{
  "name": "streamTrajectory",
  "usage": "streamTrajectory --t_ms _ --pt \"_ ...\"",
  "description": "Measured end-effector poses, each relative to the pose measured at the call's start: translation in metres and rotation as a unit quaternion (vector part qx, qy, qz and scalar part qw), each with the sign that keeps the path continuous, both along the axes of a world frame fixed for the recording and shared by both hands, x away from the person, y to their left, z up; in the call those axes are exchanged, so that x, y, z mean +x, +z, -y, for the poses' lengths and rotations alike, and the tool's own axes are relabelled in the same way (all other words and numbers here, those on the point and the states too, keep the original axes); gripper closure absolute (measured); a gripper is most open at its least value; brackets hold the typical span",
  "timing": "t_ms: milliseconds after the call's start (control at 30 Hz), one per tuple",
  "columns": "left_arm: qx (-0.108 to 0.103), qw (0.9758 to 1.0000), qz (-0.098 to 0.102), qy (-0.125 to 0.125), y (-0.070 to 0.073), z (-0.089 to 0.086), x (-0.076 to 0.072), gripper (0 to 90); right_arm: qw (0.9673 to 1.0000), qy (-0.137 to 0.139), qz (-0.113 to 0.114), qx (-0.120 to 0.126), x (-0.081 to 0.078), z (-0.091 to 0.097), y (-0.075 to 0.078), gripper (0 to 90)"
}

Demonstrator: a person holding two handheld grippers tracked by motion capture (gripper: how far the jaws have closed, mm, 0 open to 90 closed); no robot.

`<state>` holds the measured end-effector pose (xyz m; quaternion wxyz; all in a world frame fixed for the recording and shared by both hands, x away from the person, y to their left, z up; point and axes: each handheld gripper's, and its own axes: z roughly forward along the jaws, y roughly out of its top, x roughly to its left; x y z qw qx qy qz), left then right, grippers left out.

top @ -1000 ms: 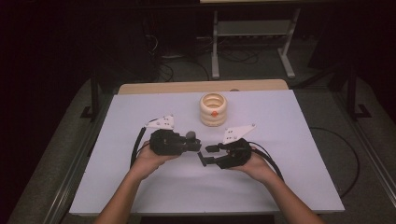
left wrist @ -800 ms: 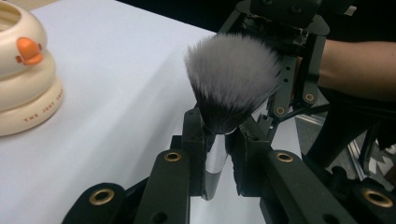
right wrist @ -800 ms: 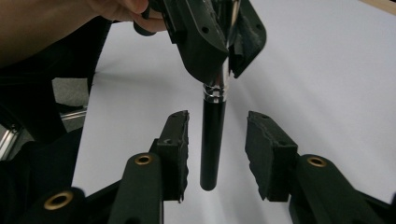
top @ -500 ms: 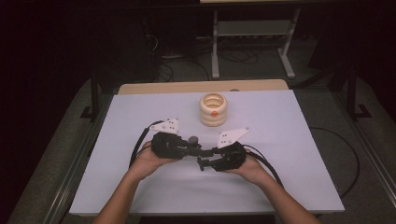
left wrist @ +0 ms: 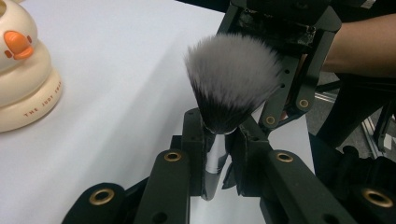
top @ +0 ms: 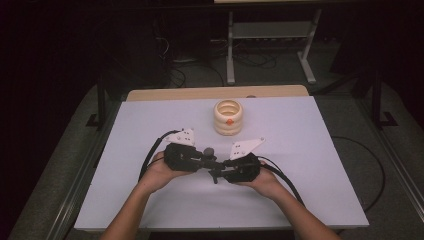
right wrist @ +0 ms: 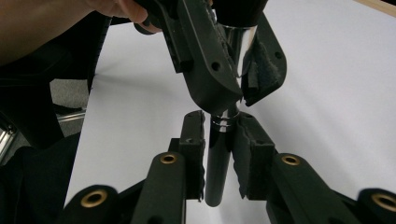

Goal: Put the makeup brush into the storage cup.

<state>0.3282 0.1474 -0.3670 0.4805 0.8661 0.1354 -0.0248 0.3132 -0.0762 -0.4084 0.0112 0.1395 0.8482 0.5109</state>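
A makeup brush with a grey-white fluffy head, silver ferrule and black handle hangs between my two grippers over the near middle of the white table. In the left gripper view my left gripper is shut on the silver ferrule just below the bristles. In the right gripper view my right gripper has just been closing and its pads now press on the handle. From above, left gripper and right gripper meet tip to tip, the brush head poking up between them.
A cream ring-stacked holder with an orange duck bill stands at the back middle of the table, seen at the left in the left gripper view. Cables trail from both grippers. A metal stand sits on the floor beyond.
The right gripper has moved left toward the left gripper, and its jaws have closed onto the brush handle. The left gripper has stayed shut on the brush.
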Motion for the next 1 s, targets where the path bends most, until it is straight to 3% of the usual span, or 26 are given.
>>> streamTrajectory --t_ms 433,533,667,1000 --pt "-0.006 1.0000 0.005 0.002 0.000 0.001 0.000 76.8 1.0000 -0.004 -0.005 0.004 0.001 0.000 -0.001 78.1" --pt "-0.015 0.9999 0.005 0.004 0.000 0.000 0.001 75.8 0.9999 -0.008 -0.002 0.006 0.001 0.001 0.000 78.1" --pt "-0.015 0.9998 0.010 0.008 -0.001 -0.001 0.001 65.1 0.9999 -0.012 0.000 0.006 0.001 0.002 0.001 78.1" --pt "-0.040 0.9984 0.018 0.036 0.001 -0.010 0.001 48.7 0.9994 -0.035 0.008 0.003 0.006 0.012 0.005 78.1"
